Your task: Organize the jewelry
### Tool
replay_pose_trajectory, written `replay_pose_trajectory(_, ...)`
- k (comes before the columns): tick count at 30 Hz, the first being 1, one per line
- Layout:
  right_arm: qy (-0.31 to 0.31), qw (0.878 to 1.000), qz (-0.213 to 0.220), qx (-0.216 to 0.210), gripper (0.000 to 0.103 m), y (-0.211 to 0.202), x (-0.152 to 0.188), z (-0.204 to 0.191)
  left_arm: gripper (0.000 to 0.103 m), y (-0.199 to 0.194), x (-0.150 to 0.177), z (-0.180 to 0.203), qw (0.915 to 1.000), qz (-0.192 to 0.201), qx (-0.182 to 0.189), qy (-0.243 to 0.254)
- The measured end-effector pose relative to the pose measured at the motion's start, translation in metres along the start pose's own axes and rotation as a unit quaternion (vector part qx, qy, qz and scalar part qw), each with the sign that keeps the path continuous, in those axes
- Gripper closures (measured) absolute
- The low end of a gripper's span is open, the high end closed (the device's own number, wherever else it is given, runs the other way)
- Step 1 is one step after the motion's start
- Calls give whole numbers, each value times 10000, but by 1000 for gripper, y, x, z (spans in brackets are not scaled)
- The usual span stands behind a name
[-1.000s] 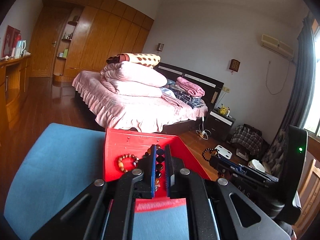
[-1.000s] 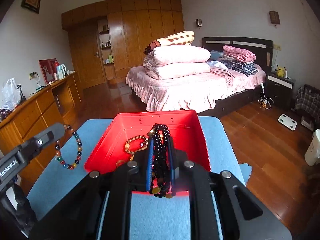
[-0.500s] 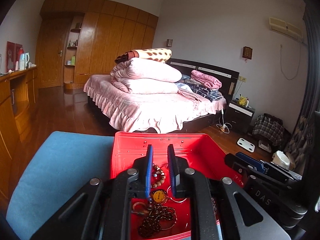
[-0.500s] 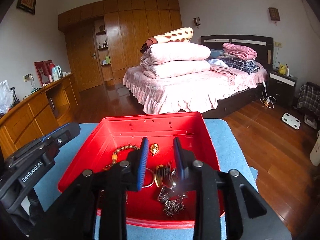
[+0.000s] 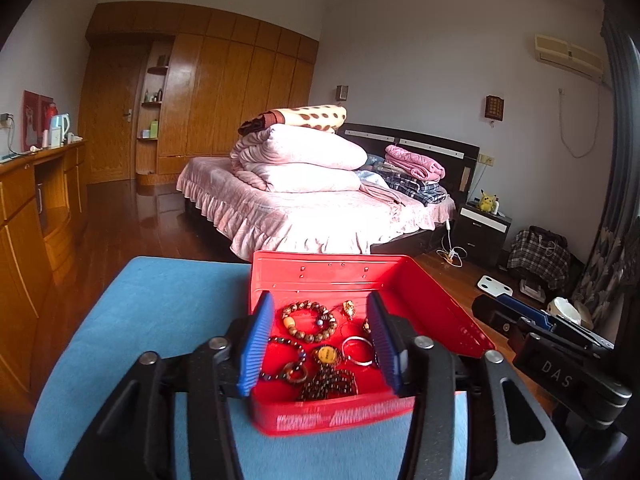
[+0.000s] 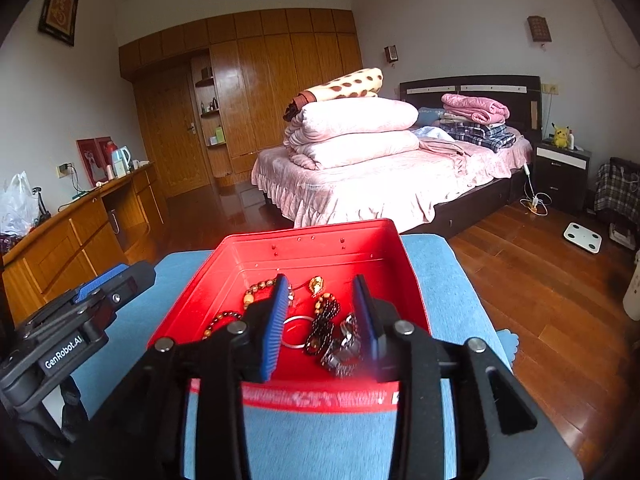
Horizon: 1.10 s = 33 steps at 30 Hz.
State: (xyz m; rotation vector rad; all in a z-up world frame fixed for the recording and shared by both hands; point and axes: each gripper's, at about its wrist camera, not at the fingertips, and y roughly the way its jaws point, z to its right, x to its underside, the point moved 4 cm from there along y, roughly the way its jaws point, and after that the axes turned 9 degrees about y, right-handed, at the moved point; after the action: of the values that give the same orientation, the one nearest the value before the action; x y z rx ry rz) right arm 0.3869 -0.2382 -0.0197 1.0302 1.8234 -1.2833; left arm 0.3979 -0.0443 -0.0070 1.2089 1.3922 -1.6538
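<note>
The jewelry sits in a shallow red tray [image 5: 432,304] that rests on a blue-covered counter [image 5: 160,320], toward its far edge, with the tray's near wall facing both cameras. Both grippers hang over the near part of the tray with nothing between their fingers: the left gripper [image 5: 318,338] is spread wide, the right gripper [image 6: 320,322] about half as far, and each has just been opening, its blue ribbed pads clear of every piece. Under the left one lie a wooden bead bracelet [image 5: 308,320], a dark bead strand with a round yellow tag [image 5: 326,354] and a thin silver bangle [image 5: 358,350]; under the right one a black bead strand [image 6: 324,322] lies heaped beside a small pile of silver chain [image 6: 344,350], with a gold pendant [image 6: 316,285] nearer the far wall. All of this looks light and limp — the strands would likely sag and swing from whatever point is pinched, and the beads are round and probably slippery against the pads. The best hold is probably across a single run of beads where a loop stands free of its neighbours, not in the heap, where pieces overlap and could come up together. The bangle is stiff and thin and lies flat, so it would likely need a pinch across its rim. The chain pile looks the most prone to snagging on its neighbours.
</note>
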Motion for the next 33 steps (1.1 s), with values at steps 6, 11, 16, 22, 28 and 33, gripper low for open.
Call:
replay_pose_trajectory(6,19,9998,165,-70,54,-40,13,-1,41,-47,12,-2,9998,116,-131,5)
replay_pose_trajectory(11,-6,9995,293,-110,37,-73,22,-3,30,-82,14,0,9993,221,-281,94)
replay_pose_trajectory(16,-93,9988,466,-75,8,-103,26,-7,15,-112,14,8,9984,336,-392,247)
replay_pose_trajectory(22,-54,9987,493,-123,5,-129,29,-8,10,-140,15,17,9971,415,-500,393)
replay_pose_trajectory(28,-123,9977,658,-118,5,-154,32,-9,9,-163,15,16,9954,552,-614,477)
replay_pose_trajectory(33,-216,9965,800,-115,5,-173,32,-13,9,-180,15,14,9942,628,-710,508)
